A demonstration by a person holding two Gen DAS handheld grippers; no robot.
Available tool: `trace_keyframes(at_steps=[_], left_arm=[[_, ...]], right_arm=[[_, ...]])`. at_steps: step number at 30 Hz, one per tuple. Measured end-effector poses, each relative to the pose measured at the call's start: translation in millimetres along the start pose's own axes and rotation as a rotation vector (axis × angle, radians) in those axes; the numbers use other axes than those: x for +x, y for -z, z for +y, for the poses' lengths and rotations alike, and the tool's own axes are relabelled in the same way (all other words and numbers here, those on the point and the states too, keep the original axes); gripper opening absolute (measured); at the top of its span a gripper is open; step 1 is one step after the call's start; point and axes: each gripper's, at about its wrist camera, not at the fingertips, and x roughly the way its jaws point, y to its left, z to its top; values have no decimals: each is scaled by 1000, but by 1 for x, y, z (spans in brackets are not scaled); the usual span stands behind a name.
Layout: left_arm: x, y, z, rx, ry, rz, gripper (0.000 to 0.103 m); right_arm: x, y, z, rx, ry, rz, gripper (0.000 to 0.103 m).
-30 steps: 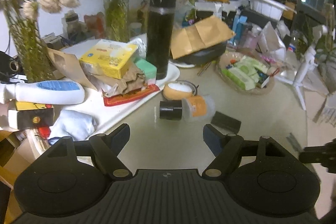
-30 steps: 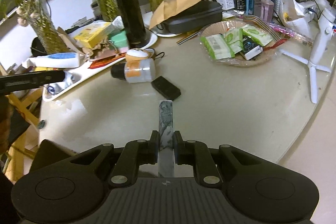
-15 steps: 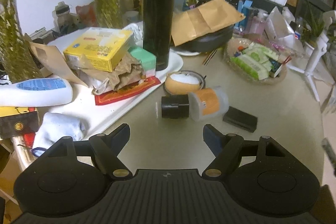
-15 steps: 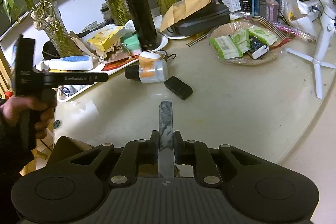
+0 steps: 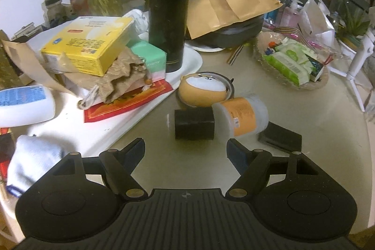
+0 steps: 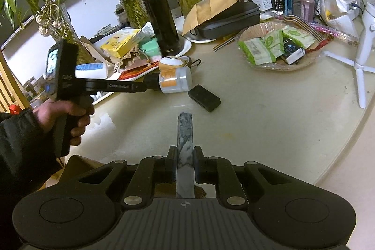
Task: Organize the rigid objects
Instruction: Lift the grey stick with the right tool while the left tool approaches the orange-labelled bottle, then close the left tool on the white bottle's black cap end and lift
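Left wrist view: the left gripper (image 5: 185, 150) has its fingers spread wide and empty, lined up just short of the bottle (image 5: 221, 118), probably to straddle it. It lies toppled on the counter (image 5: 304, 109), black cap, orange label.

Right wrist view: the right gripper (image 6: 185, 162) fingers clamp a marbled grey strip (image 6: 185, 139), parked clear.

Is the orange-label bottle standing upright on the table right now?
No, the orange-label bottle lies on its side on the table, black cap toward the white tray.
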Motion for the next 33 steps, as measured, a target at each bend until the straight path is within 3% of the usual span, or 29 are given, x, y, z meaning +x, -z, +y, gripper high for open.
trace_keyframes(at_steps=[18,20,21,22,27,33], left_arm=[[39,-6,8,-54,23,-29,76],[42,-6,8,-51,30,-23,68],[44,-5,7,-47,38,-11,51],[45,-5,6,-39,52,4,45],[36,-4,5,-29,44,11,44],[-5,-4,8,-75,58,-28,44]], right_arm=[[4,-1,-3,0,-43,27,17],[4,-1,-2,-1,-41,30,17],[4,-1,-2,-2,-40,30,17],[4,-1,-3,-3,-40,30,17],[4,-1,-3,-4,-35,32,17],[6,-1,-1,-6,-25,31,17]])
